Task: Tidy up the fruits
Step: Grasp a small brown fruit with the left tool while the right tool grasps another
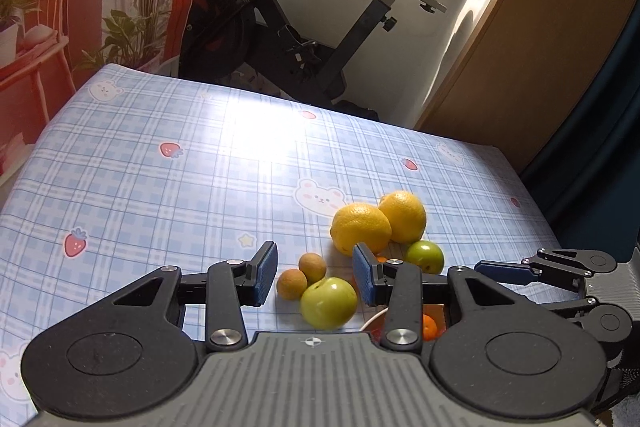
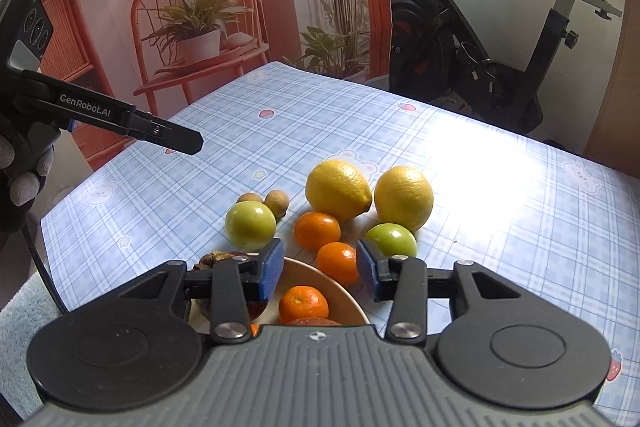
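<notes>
Sorting has only begun, by the look of it. A bowl (image 2: 352, 301) at the near table (image 2: 500, 211) edge, about 6 o'clock in the right wrist view, holds one tangerine (image 2: 303, 303) and some orange fruit half hidden under the camera body; something brown lies at its left rim, too obscured to name. Everything else sits loose on the checked cloth: two tangerines (image 2: 318, 230) just beyond the rim, two lemons (image 2: 338, 190) touching at 12 o'clock, a green apple (image 2: 250, 225) at 10 o'clock, another green apple (image 2: 392, 239) at 2 o'clock, and two small brown fruits (image 2: 277, 202) behind the left apple. The right claw (image 2: 320, 267) hangs open and empty over the bowl's far rim. The left claw (image 1: 316, 273) is also open and empty, poised above the nearer apple and the brown fruits, which look likeliest to be picked next.
</notes>
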`<state>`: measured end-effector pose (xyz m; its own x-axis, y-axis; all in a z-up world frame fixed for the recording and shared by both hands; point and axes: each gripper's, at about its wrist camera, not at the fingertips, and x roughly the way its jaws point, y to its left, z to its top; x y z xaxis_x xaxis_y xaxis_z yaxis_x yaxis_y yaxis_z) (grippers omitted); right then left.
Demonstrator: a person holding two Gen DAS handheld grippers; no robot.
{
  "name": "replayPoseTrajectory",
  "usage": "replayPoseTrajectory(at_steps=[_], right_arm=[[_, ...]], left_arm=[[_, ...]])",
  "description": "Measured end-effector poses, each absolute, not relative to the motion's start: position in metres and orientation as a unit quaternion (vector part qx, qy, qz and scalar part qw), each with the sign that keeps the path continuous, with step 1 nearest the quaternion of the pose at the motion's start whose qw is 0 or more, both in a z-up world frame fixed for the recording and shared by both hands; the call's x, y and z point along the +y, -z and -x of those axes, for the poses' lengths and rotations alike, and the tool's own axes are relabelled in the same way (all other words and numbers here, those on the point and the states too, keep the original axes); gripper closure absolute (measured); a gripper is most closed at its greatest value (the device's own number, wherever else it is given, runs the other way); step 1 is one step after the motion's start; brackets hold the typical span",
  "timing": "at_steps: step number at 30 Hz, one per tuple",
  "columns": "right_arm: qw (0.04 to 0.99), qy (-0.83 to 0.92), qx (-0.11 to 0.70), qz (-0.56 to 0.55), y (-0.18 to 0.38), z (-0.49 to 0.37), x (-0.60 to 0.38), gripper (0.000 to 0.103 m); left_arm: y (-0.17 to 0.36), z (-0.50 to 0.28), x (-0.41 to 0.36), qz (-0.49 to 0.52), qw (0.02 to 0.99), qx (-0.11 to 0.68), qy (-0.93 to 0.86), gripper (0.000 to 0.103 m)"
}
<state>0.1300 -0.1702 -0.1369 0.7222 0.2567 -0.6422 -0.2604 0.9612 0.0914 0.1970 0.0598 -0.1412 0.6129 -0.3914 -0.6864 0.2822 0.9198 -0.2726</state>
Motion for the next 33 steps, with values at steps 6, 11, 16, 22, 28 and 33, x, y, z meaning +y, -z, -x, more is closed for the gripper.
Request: replayPoseTrajectory(at_steps=[6, 11, 16, 22, 28, 33], right_arm=[[0.919, -0.16, 0.361, 0.005, 0.132, -0.154, -0.157, 0.086], [0.913, -0.155, 0.376, -0.015, 0.136, -0.179, -0.143, 0.086], [0.905, -0.13, 0.405, -0.031, 0.143, -0.197, -0.132, 0.086], [0.9, -0.117, 0.417, -0.036, 0.147, -0.206, -0.134, 0.086], [0.899, -0.118, 0.419, -0.039, 0.148, -0.202, -0.138, 0.086], [0.898, -0.117, 0.422, -0.048, 0.15, -0.201, -0.143, 0.086]], left_arm=[[0.136, -0.206, 0.066, 0.007, 0.906, 0.388, 0.167, 0.064], [0.158, -0.219, 0.064, 0.004, 0.895, 0.417, 0.161, 0.068], [0.181, -0.237, 0.054, 0.027, 0.873, 0.459, 0.162, 0.068], [0.197, -0.253, 0.052, 0.071, 0.854, 0.494, 0.148, 0.068], [0.202, -0.259, 0.048, 0.101, 0.843, 0.508, 0.145, 0.068], [0.21, -0.258, 0.045, 0.107, 0.833, 0.522, 0.147, 0.068]])
